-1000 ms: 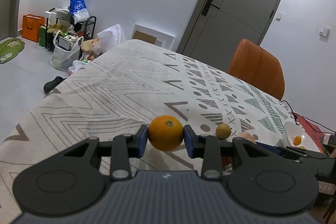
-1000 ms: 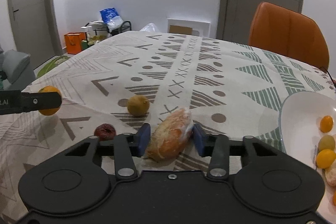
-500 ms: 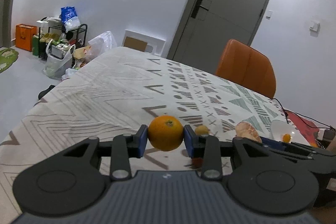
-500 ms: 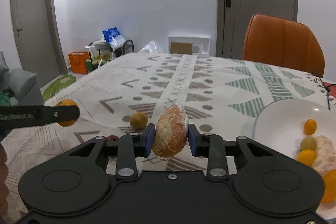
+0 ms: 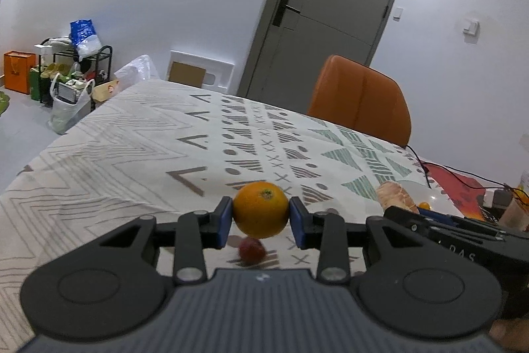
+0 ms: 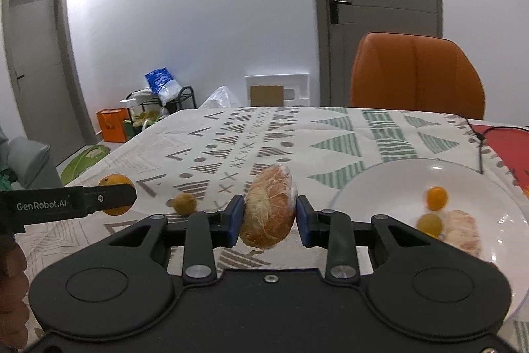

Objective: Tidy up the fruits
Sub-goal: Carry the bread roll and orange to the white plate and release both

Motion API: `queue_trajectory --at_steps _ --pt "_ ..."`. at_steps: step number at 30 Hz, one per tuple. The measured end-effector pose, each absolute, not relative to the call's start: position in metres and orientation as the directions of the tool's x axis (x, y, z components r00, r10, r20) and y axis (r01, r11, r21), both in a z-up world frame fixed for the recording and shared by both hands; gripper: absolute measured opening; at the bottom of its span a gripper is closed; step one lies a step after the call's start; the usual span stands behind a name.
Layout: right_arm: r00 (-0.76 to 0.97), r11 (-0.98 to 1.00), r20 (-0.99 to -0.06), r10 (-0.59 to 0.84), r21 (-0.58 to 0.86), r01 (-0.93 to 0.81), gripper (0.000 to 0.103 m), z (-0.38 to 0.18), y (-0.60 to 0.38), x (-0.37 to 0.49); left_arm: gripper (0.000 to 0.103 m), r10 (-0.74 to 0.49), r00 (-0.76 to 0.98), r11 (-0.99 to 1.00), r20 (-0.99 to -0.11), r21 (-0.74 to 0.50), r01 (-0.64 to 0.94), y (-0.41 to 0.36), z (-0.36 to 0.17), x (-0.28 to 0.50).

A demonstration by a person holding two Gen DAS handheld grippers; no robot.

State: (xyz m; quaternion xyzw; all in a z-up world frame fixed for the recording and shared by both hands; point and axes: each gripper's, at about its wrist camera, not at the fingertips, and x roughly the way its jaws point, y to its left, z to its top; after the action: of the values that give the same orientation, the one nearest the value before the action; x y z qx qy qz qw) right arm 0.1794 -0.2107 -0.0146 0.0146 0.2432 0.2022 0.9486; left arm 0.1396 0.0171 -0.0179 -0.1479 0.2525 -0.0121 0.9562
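Two claws loaded: left claw [image 5: 261,214] clamps orange [image 5: 261,209], right claw [image 6: 268,217] pinches wrapped peeled fruit [image 6: 268,210], both lifted above table [image 6: 330,134], likely headed for white plate [image 6: 380,181].

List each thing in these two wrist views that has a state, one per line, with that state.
Left gripper: fingers shut on round orange, lifted.
Right gripper: fingers shut on peeled, plastic-wrapped citrus piece, lifted.
White round plate: holding several fruits.
Small brown round fruit: lying on patterned tablecloth.
Grey door: closed.
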Motion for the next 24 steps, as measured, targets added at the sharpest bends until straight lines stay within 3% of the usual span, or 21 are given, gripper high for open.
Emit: queue_trajectory --at_steps 24 --pt "0.825 0.950 -0.472 0.310 0.178 -0.255 0.032 -0.032 -0.293 0.170 0.035 -0.200 0.851 0.967 -0.486 -0.239 0.091 -0.066 -0.017 0.159"
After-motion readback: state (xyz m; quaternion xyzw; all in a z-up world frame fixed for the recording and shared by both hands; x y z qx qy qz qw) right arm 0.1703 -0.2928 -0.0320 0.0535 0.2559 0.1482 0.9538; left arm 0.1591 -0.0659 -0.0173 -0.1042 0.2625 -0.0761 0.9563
